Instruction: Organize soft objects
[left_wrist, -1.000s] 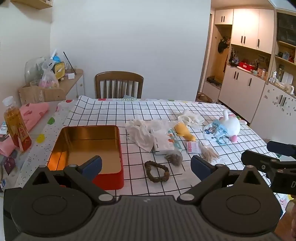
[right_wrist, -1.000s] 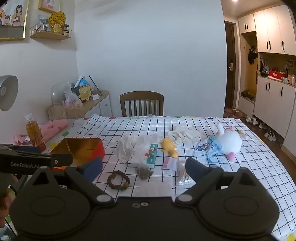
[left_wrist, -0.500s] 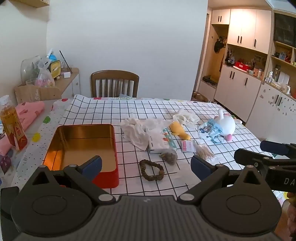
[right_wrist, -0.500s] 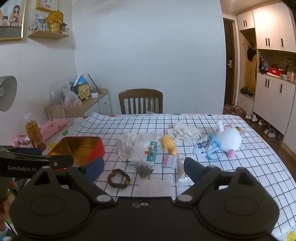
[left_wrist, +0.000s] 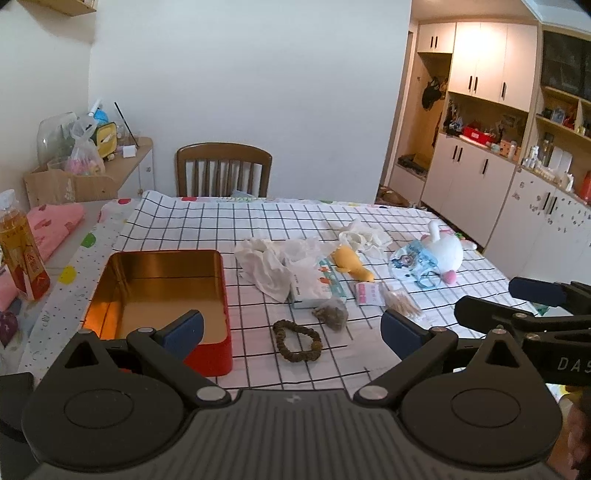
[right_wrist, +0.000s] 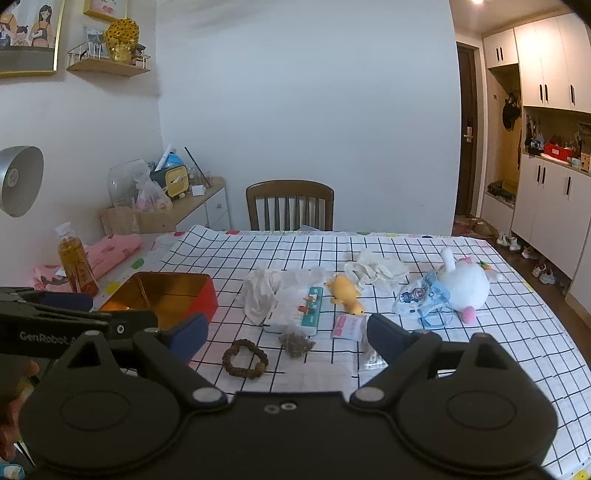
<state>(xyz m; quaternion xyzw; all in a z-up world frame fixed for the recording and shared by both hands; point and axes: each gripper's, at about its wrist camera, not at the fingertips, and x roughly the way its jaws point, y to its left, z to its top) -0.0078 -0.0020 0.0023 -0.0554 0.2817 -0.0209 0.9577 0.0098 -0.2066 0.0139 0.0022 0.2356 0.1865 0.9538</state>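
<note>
Both hand-held grippers, left (left_wrist: 291, 328) and right (right_wrist: 286, 330), gape empty; one red tin (left_wrist: 207, 354) (open), two plush toys.

Tin (left_wrist: 155, 291) left, bracelet (left_wrist: 297, 339) beside it, plush toy (left_wrist: 445, 251) far right

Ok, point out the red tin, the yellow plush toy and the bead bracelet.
red tin (left_wrist: 207, 354), left wrist view, on its red front wall.
yellow plush toy (right_wrist: 345, 291), right wrist view, on its body.
bead bracelet (left_wrist: 281, 338), left wrist view, on the ring's left side.
</note>
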